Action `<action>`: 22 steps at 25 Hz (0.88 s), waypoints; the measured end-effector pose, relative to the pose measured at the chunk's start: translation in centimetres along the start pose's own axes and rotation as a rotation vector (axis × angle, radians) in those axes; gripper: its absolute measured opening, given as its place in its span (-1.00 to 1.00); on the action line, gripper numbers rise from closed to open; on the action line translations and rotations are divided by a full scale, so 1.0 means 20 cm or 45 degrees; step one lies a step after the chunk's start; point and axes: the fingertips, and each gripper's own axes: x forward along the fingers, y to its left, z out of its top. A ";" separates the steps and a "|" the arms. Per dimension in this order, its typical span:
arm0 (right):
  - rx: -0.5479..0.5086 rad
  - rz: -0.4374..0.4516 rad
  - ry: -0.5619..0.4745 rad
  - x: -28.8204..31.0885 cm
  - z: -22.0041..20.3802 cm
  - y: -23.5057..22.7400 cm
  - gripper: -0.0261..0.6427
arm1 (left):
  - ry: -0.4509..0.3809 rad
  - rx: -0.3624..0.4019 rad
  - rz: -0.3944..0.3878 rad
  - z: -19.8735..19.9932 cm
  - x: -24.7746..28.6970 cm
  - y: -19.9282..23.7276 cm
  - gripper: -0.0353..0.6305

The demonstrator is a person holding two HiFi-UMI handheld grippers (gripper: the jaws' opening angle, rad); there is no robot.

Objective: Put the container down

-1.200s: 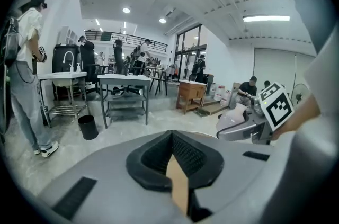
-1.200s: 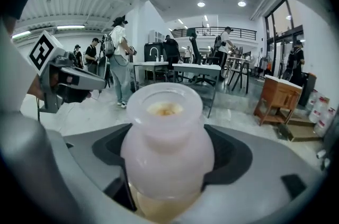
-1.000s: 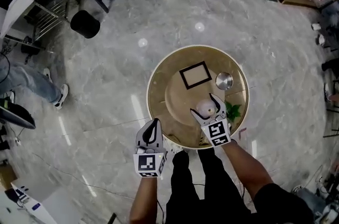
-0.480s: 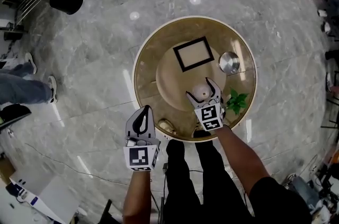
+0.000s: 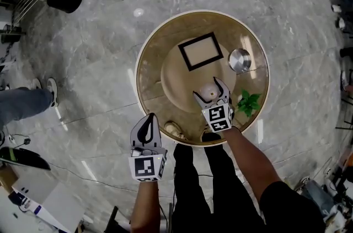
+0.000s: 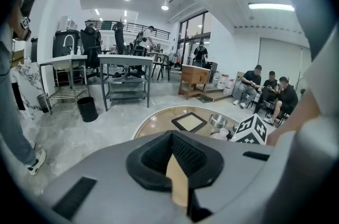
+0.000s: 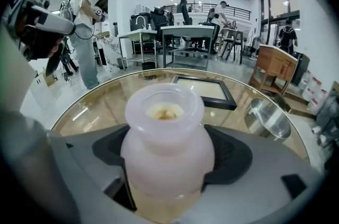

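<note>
1. Gripping the frosted white container (image 7: 167, 149) upright in the right tool (image 5: 209, 91), jaws pressed to either flank below the neck, probably to avoid tipping out the pale contents glimpsed through the open mouth.
2. Poised near the middle of the round, glossy bench (image 5: 148, 80), on bare surface short of the black picture frame (image 5: 201, 51) and left of the metal bowl (image 5: 240, 60) and green sprig (image 5: 247, 103); apparently picked as a free landing spot.
3. Hanging off the bench's near edge with the left tool (image 5: 147, 128), jaws drawn together on nothing, seemingly parked clear of a one-handed job.
4. From the head view alone: the container's place among its neighbours, plus a small pale item (image 5: 173, 128) at the near rim, too small to name.
5. From the right gripper view alone: the firm clamp and the open mouth; base hidden behind the jaws, so impossible to say whether touching the bench or just above it.
6. From the left gripper view alone: the met jaw tips, with no object between them.
</note>
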 end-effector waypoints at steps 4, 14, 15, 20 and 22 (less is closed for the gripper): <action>0.011 -0.001 -0.029 0.01 0.01 0.00 0.30 | -0.069 -0.036 0.008 0.03 0.00 -0.01 -0.92; 0.060 0.068 -0.019 -0.06 -0.02 0.03 0.35 | -0.079 -0.019 -0.001 0.10 -0.09 -0.06 -0.92; 0.065 0.071 -0.033 -0.10 0.00 0.04 0.35 | -0.076 -0.016 0.001 0.11 -0.11 -0.06 -0.92; 0.038 0.097 -0.185 -0.46 0.27 0.12 0.35 | -0.085 0.001 0.003 0.22 -0.27 -0.12 -0.92; 0.016 0.100 -0.282 -0.62 0.46 0.13 0.35 | -0.123 0.022 0.002 0.33 -0.32 -0.13 -0.92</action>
